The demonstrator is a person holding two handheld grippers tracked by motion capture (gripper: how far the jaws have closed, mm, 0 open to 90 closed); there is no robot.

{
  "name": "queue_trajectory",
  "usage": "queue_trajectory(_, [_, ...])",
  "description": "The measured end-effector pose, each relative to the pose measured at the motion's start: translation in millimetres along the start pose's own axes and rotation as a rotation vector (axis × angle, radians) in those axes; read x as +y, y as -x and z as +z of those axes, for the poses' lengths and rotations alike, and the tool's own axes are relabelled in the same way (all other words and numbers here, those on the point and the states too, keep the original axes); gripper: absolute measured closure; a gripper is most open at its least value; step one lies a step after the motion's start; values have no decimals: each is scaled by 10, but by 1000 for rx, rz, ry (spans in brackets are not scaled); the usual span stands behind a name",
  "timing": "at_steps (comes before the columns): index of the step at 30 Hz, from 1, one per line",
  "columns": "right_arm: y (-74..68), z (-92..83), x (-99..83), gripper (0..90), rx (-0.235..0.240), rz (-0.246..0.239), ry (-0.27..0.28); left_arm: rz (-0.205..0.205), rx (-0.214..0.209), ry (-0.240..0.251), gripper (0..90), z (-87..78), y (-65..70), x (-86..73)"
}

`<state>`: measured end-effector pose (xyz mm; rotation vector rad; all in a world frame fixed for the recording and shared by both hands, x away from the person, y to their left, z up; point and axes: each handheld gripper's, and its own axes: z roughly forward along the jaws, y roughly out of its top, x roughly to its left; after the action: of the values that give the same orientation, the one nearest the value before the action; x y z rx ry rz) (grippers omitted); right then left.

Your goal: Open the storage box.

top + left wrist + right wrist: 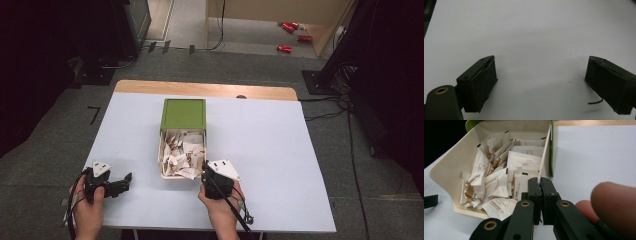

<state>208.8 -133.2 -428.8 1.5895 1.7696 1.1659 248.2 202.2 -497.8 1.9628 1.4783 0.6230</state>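
- The right tool (pixel 540 181), low and centre in the right gripper view, is clenched on the near right corner of the cream drawer's (pixel 451 167) side wall.
- In the high view this tool (pixel 206 172) sits at the drawer's (pixel 161 155) lower right corner, mid-frame.
- The drawer, full of paper packets (pixel 499 177), stands pulled out of a green box (pixel 183 114) on the white bench (pixel 280 150).
- The left tool (pixel 541 82) is released, jaws wide over bare bench, at lower left (pixel 127 178) in the high view.

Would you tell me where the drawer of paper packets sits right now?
In the high view the drawer is pulled out of the green box at the table's middle, its near right corner pinched by the right tongs.
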Motion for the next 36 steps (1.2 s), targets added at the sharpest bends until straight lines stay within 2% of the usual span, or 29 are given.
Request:
queue_trajectory(13, [-5, -59, -55, 873, 15, -2, 4, 0, 0, 1, 107, 0, 0, -1])
queue_trajectory(14, [1, -64, -50, 849, 24, -1, 0, 0, 0, 1, 107, 0, 0, -1])
queue_trajectory(16, [16, -88, -31, 733, 52, 2, -3, 0, 0, 1, 108, 0, 0, -1])
queue_trajectory(18, [24, -103, -11, 605, 41, -5, -12, 0, 0, 1, 107, 0, 0, 0])
queue_trajectory(21, [27, -109, 10, 336, 10, -25, -14, 0, 0, 1, 107, 0, 0, 0])
queue_trajectory(22, [34, -106, 20, 296, 28, -27, -25, 0, 0, 1, 107, 0, 1, -1])
queue_trajectory(23, [34, -106, 20, 296, 28, -27, -25, 0, 0, 1, 107, 0, 1, -1])
queue_trajectory(24, [41, -112, 36, 203, 55, -28, -36, 0, 0, 1, 107, 0, 1, -1])
queue_trajectory(25, [41, -112, 36, 203, 55, -28, -36, 0, 0, 1, 107, 0, 1, -1])
queue_trajectory(27, [44, -131, 70, 140, 53, -18, -38, 0, 0, 1, 108, 0, 1, 0])
queue_trajectory(33, [15, -171, 150, 123, 73, -33, -19, 0, 0, 0, 107, 0, 0, 0])
queue_trajectory(36, [-71, -171, 215, 129, 86, -46, -9, 0, 0, 0, 107, 0, 0, 0])
